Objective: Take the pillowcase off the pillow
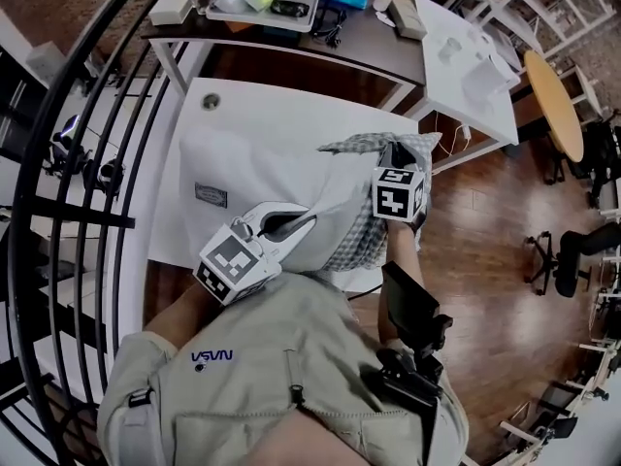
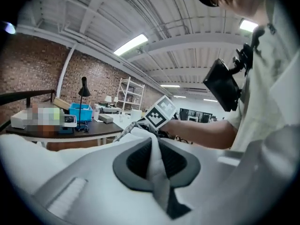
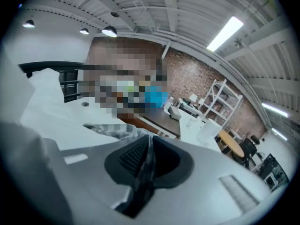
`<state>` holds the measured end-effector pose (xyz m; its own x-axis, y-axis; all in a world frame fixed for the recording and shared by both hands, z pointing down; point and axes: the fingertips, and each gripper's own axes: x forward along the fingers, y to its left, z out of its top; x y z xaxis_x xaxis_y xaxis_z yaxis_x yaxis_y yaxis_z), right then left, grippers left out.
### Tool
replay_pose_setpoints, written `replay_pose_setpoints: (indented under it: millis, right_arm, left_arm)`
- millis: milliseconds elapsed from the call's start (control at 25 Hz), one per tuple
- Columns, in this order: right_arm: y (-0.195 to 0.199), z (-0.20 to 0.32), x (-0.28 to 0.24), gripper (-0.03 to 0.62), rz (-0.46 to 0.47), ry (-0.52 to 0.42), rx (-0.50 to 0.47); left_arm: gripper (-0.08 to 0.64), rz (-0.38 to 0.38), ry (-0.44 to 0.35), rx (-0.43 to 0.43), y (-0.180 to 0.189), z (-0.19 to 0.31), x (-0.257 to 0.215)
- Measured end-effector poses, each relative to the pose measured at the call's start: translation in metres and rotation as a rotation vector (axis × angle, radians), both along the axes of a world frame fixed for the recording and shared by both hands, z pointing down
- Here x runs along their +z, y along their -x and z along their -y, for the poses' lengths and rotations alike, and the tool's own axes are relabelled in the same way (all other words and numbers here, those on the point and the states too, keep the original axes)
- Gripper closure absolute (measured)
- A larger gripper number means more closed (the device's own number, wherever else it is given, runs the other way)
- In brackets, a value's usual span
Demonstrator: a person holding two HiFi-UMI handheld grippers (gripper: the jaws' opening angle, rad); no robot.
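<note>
I hold the white pillow (image 1: 252, 168) up over the white table (image 1: 291, 100). The grey checked pillowcase (image 1: 361, 231) hangs bunched at the pillow's right end. My left gripper (image 1: 283, 226) is shut on a fold of the pillow's white cloth (image 2: 157, 172), which runs between its pads. My right gripper (image 1: 394, 155) is shut on the checked pillowcase (image 3: 112, 130) near its top edge, and a strip of that fabric sits pinched in its jaws. The two grippers stand close together, the right one a little further away and to the right. The pillow's far side is hidden.
Behind the white table stands a dark desk (image 1: 369, 42) with a tray, boxes and a blue bin. A black railing (image 1: 87, 163) curves along the left. To the right are a white table (image 1: 471, 61), a round wooden table (image 1: 553, 100) and office chairs (image 1: 568, 255) on the wooden floor.
</note>
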<state>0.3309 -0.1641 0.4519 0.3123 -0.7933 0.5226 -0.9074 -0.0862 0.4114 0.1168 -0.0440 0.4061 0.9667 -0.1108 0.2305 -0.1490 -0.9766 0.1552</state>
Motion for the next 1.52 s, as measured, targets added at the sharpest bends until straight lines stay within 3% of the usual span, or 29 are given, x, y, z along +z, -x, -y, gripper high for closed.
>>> replay_pose_setpoints:
  millis: [160,320,520,640,760,880,1000,1120,1280,1400,1520]
  right_arm:
    - [-0.034,-0.007,-0.015,0.563,-0.012,-0.057,0.109]
    - [-0.049,-0.005,0.009,0.565,-0.007,-0.033,0.164]
    - [-0.025,0.014,0.051,0.529,0.079,0.023,0.035]
    - [-0.013,0.007,0.053,0.442,0.143,0.016,0.003]
    - [0.007,-0.019,0.041,0.439,0.195,-0.034,-0.009]
    - [0.039,-0.065,0.040,0.434,0.272,-0.064,-0.027]
    - [0.071,-0.118,0.057,0.434,0.363,-0.052,-0.016]
    - [0.103,-0.157,0.074,0.434,0.463,-0.024,0.028]
    - [0.140,-0.177,0.087,0.434,0.498,0.017,0.042]
    - [0.161,-0.188,0.109,0.424,0.523,0.078,0.049]
    - [0.181,-0.190,0.141,0.402,0.533,0.144,0.061]
  left_arm:
    - [0.535,-0.040,0.008,-0.061,0.016,0.017,-0.009]
    - [0.535,-0.028,0.014,-0.083,0.017,0.031,0.000]
    - [0.534,0.020,0.121,-0.200,0.016,0.085,0.055]
    - [0.504,0.117,0.071,-0.217,0.005,0.116,0.086]
    - [0.417,0.141,0.020,-0.213,-0.002,0.132,0.085]
    - [0.376,0.143,-0.060,-0.172,0.004,0.110,0.066]
    - [0.359,0.190,-0.108,-0.065,0.012,0.060,0.067]
    - [0.310,0.293,-0.121,0.037,0.021,0.017,0.095]
    - [0.267,0.449,-0.118,0.108,0.034,-0.011,0.147]
    - [0.265,0.549,-0.213,0.123,0.035,-0.008,0.183]
    - [0.334,0.573,-0.257,0.108,0.030,0.003,0.199]
